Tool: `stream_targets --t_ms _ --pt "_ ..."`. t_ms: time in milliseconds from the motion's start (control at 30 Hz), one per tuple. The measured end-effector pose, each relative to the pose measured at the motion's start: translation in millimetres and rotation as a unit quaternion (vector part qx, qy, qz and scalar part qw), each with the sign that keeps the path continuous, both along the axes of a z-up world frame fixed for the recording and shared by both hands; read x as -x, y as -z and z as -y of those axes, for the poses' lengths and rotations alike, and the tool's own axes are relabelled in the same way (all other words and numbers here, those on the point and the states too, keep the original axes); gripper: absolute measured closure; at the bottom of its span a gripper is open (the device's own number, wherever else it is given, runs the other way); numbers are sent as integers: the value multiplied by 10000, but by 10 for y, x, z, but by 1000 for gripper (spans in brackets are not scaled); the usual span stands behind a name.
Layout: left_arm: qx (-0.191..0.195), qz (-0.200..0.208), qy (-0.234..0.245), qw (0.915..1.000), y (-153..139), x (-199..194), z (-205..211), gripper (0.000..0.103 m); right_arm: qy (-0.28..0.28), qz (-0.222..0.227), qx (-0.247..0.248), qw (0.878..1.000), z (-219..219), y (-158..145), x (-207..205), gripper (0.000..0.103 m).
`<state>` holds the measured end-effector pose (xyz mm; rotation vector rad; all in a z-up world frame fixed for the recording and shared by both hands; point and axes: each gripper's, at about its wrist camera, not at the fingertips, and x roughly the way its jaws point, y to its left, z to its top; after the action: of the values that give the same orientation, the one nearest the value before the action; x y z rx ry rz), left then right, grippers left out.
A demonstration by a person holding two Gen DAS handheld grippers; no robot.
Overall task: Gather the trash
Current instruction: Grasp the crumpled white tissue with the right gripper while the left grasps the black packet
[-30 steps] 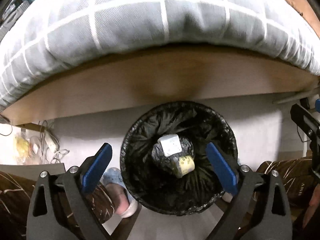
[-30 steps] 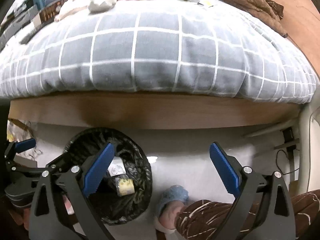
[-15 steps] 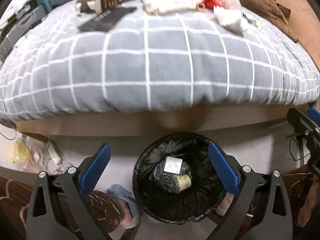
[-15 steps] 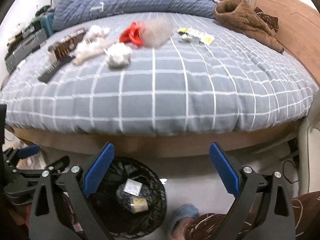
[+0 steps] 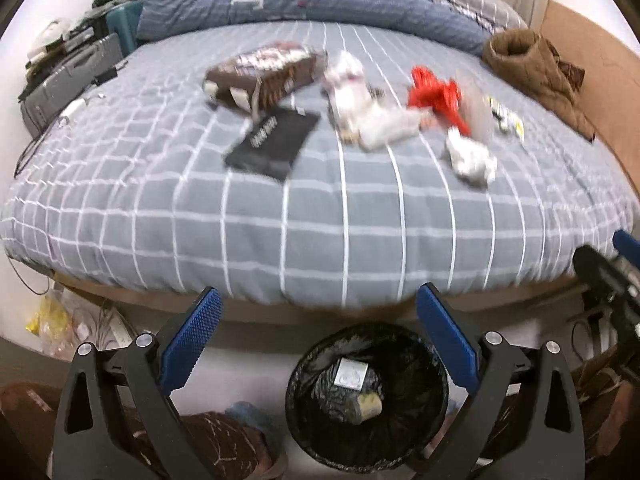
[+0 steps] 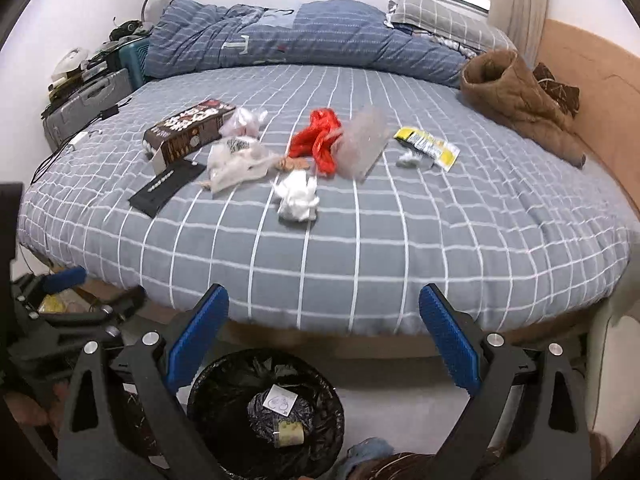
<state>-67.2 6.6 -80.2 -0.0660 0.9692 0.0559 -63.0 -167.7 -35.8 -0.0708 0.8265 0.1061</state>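
Note:
A round bin with a black liner (image 5: 404,420) (image 6: 224,396) stands on the floor at the foot of the bed and holds a tied black bag with a white label. Trash lies on the grey checked bedspread (image 6: 360,248): a brown box (image 6: 188,128), a black flat packet (image 6: 166,186), clear plastic bags (image 6: 236,162), a red bag (image 6: 318,138), a crumpled white tissue (image 6: 298,196) and a yellow wrapper (image 6: 428,146). My left gripper (image 5: 318,338) and right gripper (image 6: 322,334) are both open and empty, held above the bin, short of the bed.
A brown jacket (image 6: 516,100) lies at the bed's right side by the wooden headboard (image 6: 600,92). A blue duvet (image 6: 304,40) is bunched at the far end. Grey cases (image 6: 84,100) stand left of the bed. My slippered foot (image 6: 364,452) is beside the bin.
Both grippers have risen and tilted up from the bin, so the bed top and its trash have come into view. Both stay open.

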Motion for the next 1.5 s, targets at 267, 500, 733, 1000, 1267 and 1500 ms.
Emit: stream_targets --t_ms 267,500,733,1000,1267,1500 --pt "-21 199 -60 9998 -289 -278 -215 7 103 114 -140 9998 42 -165 -255 11" --pt "-49 122 -107 9999 -272 -589 -438 7 84 250 -14 9997 -24 -261 -654 11" --pt "27 -79 -86 9999 -129 -964 -583 7 70 109 -23 9999 -135 -134 -1085 11" --pt "33 -171 -91 9998 123 -1276 -622 7 -87 -209 -17 9997 -277 260 -1395 19" --pt "165 -247 -87 9995 234 -1414 -665 8 -225 -329 37 9992 -377 401 -1483 29" --pt "14 -350 -132 9993 365 -1457 -648 18 -159 -790 -202 9965 -326 621 -1589 51"
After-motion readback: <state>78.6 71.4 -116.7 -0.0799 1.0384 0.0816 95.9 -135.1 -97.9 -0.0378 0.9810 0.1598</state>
